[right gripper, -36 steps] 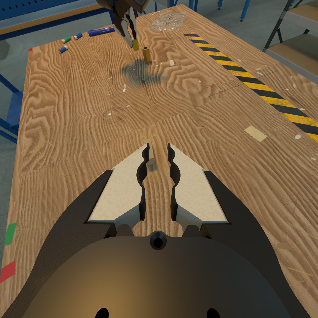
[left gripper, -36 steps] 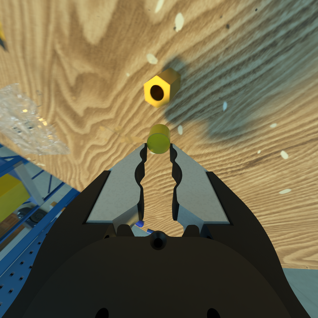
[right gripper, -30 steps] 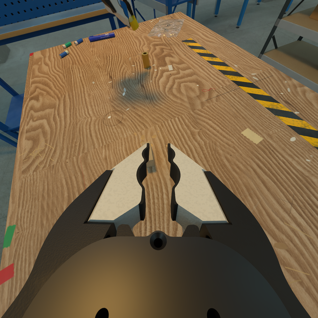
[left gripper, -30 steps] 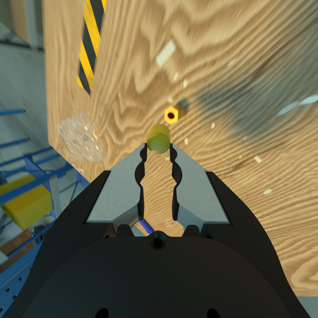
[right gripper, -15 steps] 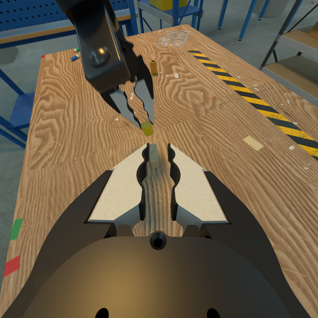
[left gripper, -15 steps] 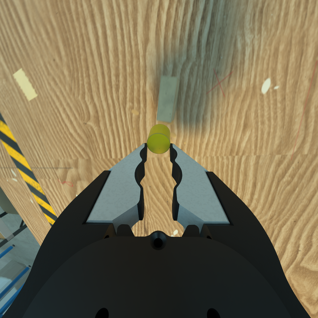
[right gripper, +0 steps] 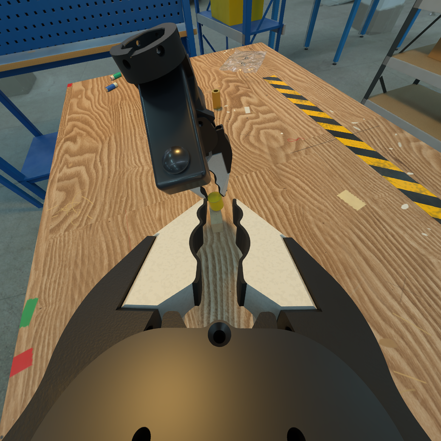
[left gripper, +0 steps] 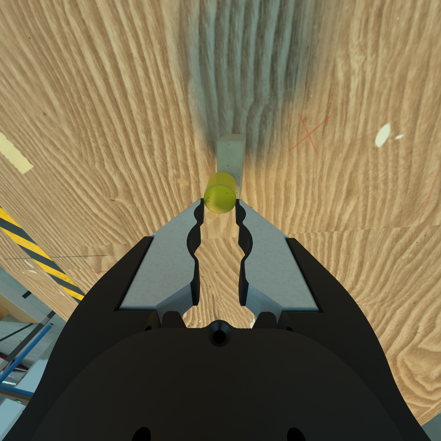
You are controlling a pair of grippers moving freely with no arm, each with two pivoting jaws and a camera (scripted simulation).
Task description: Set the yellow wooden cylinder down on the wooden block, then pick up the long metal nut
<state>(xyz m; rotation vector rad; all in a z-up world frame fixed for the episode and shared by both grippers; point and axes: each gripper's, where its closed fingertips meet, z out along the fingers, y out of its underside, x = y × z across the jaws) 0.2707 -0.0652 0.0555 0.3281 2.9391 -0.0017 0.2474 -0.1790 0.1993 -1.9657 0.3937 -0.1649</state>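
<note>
My left gripper [left gripper: 219, 202] is shut on the yellow wooden cylinder [left gripper: 219, 194], gripped at the fingertips. It hangs over the near end of the pale wooden block [left gripper: 231, 152]. In the right wrist view the left gripper [right gripper: 213, 191] points down and holds the cylinder [right gripper: 215, 201] at the far end of the block [right gripper: 216, 223]; I cannot tell whether they touch. My right gripper [right gripper: 219, 202] is open and empty, low over the table, with the block just past its fingertips. The long metal nut [right gripper: 216, 99] stands upright farther back.
The wooden table [right gripper: 95, 167] has a black-and-yellow striped band [right gripper: 358, 145] along its right side. A clear plastic bag [right gripper: 243, 60] lies at the far edge. Small blue [right gripper: 111, 86] and green [right gripper: 116, 76] cylinders lie at the far left. Blue racks stand behind.
The left gripper has carried the cylinder from beside the nut across the table to the block and come down lower over it. The right gripper has stayed open near the block.
</note>
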